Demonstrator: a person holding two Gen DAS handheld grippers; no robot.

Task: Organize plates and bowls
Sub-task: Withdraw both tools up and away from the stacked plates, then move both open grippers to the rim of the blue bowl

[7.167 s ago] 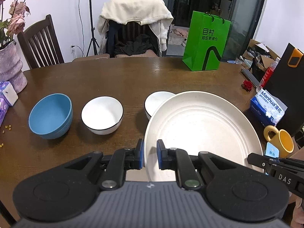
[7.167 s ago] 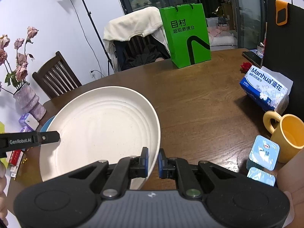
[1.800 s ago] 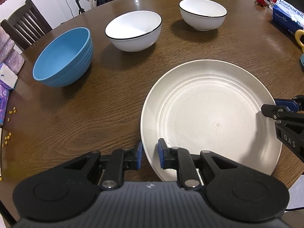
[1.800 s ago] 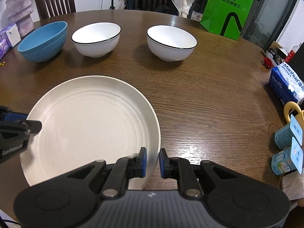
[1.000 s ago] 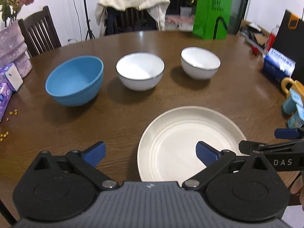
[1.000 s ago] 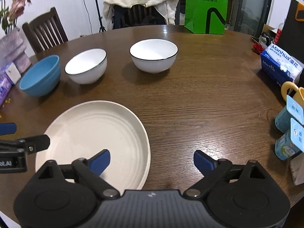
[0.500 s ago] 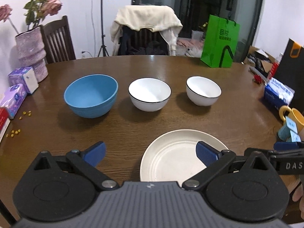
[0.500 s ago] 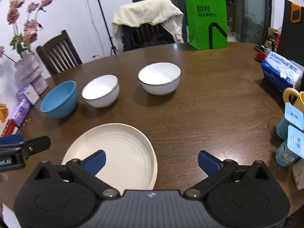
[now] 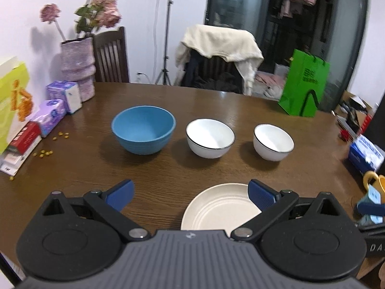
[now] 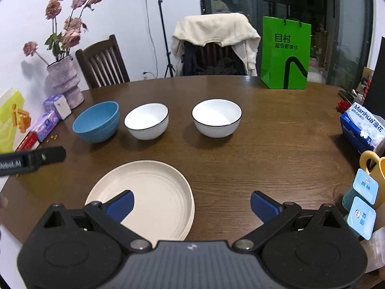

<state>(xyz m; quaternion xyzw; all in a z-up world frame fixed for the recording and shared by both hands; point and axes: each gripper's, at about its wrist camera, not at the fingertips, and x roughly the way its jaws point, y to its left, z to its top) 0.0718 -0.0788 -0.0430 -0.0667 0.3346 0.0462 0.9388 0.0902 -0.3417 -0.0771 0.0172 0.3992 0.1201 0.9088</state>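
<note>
A cream plate [image 9: 221,207] lies flat on the brown table near its front edge; it also shows in the right wrist view [image 10: 154,190]. Behind it stand a blue bowl [image 9: 143,128] [image 10: 97,120], a white bowl with a black rim [image 9: 210,140] [image 10: 146,120] and a second such bowl [image 9: 273,141] [image 10: 216,116], in a row. My left gripper [image 9: 190,192] is open and empty, raised above the plate's left side. My right gripper [image 10: 191,204] is open and empty above the plate's right side.
A green bag [image 10: 285,53] stands at the back right. A vase with flowers [image 9: 78,68] and tissue packs [image 9: 51,116] sit at the left. A tissue box [image 10: 363,126], a yellow mug [image 10: 374,166] and yogurt cups [image 10: 359,200] line the right edge. Chairs stand behind the table.
Both grippers let go of the plate on the table, opened wide, and have since pulled back and up, so the plate looks smaller.
</note>
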